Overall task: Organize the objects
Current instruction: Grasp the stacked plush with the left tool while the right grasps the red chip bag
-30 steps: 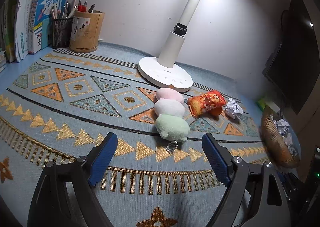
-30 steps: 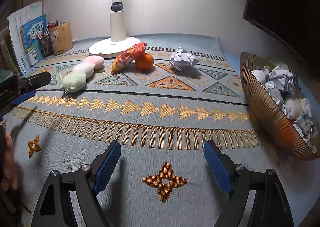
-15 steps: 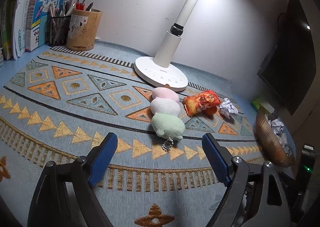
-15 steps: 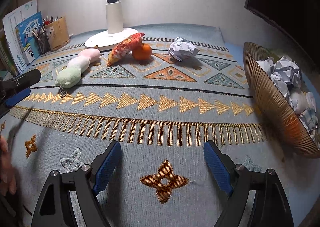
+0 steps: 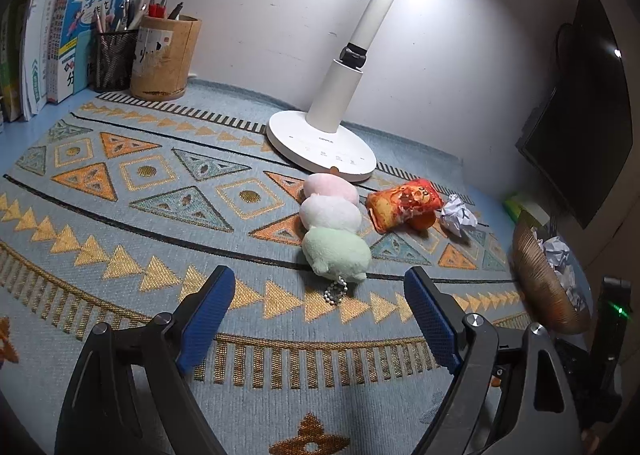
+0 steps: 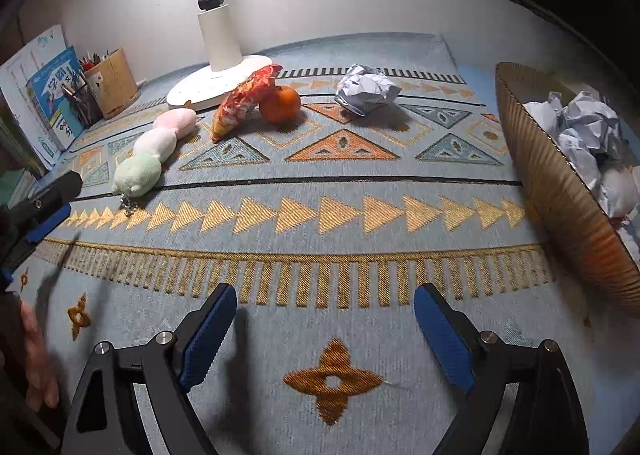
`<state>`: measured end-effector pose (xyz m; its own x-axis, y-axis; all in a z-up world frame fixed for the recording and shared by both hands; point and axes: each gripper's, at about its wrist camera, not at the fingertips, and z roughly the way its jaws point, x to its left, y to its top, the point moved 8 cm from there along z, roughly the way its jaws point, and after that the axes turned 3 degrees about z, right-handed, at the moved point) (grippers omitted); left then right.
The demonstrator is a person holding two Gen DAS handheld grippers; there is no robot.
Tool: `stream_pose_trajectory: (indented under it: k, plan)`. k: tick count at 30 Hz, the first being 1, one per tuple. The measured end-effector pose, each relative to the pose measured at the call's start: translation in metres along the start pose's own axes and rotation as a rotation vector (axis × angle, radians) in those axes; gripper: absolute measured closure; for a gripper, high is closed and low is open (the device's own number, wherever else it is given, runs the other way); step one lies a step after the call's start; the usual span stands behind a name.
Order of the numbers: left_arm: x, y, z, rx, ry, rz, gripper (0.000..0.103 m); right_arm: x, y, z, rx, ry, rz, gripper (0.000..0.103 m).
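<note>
A plush stick of three dumplings, pink, white and green [image 5: 334, 223] [image 6: 154, 153], lies on the patterned mat with a bead chain at its green end. Beside it lean a red snack bag [image 5: 404, 205] [image 6: 246, 99] and an orange [image 6: 280, 103]. A crumpled paper ball [image 5: 458, 215] [image 6: 366, 89] lies to the right. My left gripper [image 5: 320, 315] hovers open just short of the green dumpling, nothing between its pads. My right gripper [image 6: 322, 329] hangs over bare mat, its jaws opening and empty. The brown ribbed bowl [image 6: 560, 191] [image 5: 540, 287] holds several paper balls.
A white desk lamp [image 5: 324, 143] [image 6: 218, 67] stands behind the toys. Books [image 5: 72, 35] and two pen holders [image 5: 160, 55] fill the back left corner. A dark monitor [image 5: 584, 115] hangs at the right. A person's hand [image 6: 36, 359] shows at the left edge.
The right wrist view has shifted toward the toys and paper ball and tilted. The right jaws stand slightly wider. The left view has barely shifted.
</note>
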<state>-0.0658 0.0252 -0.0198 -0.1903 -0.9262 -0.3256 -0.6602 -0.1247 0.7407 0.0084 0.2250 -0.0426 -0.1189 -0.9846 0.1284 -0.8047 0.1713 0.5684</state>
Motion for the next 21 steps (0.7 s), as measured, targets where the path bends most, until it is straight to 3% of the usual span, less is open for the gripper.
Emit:
stream_pose_trajectory:
  k: [4, 7, 10, 12, 14, 16, 17, 18, 19, 21]
  plan:
    - [-0.006, -0.001, 0.007, 0.038, 0.023, 0.041, 0.017, 0.011, 0.041, 0.010, -0.036, 0.060, -0.011, 0.015]
    - [-0.013, 0.000, 0.030, 0.159, 0.095, 0.116, 0.018, 0.027, 0.069, 0.022, -0.044, 0.078, -0.067, 0.024]
    - [-0.024, 0.013, 0.050, 0.158, 0.116, 0.189, 0.018, 0.039, 0.100, 0.029, -0.082, 0.100, -0.093, 0.030]
    - [-0.027, 0.019, 0.066, 0.152, 0.102, 0.200, 0.018, 0.043, 0.119, 0.036, -0.101, 0.115, -0.094, 0.030]
    - [-0.024, 0.017, 0.084, 0.195, 0.124, 0.188, 0.018, 0.049, 0.135, 0.046, -0.091, 0.140, -0.100, 0.030]
    - [-0.021, 0.018, 0.091, 0.206, 0.150, 0.186, 0.032, 0.055, 0.146, 0.058, -0.076, 0.123, -0.121, 0.042]
    - [-0.021, 0.020, 0.091, 0.192, 0.139, 0.183, 0.036, 0.059, 0.148, 0.062, -0.069, 0.122, -0.144, 0.062]
    - [-0.020, 0.020, 0.093, 0.200, 0.121, 0.174, 0.046, 0.063, 0.147, 0.066, -0.052, 0.122, -0.166, 0.073]
    - [-0.017, 0.020, 0.093, 0.198, 0.131, 0.172, 0.056, 0.065, 0.146, 0.065, -0.054, 0.107, -0.174, 0.074]
    - [-0.014, 0.020, 0.090, 0.192, 0.113, 0.151, 0.058, 0.065, 0.140, 0.054, -0.073, 0.130, -0.166, 0.080]
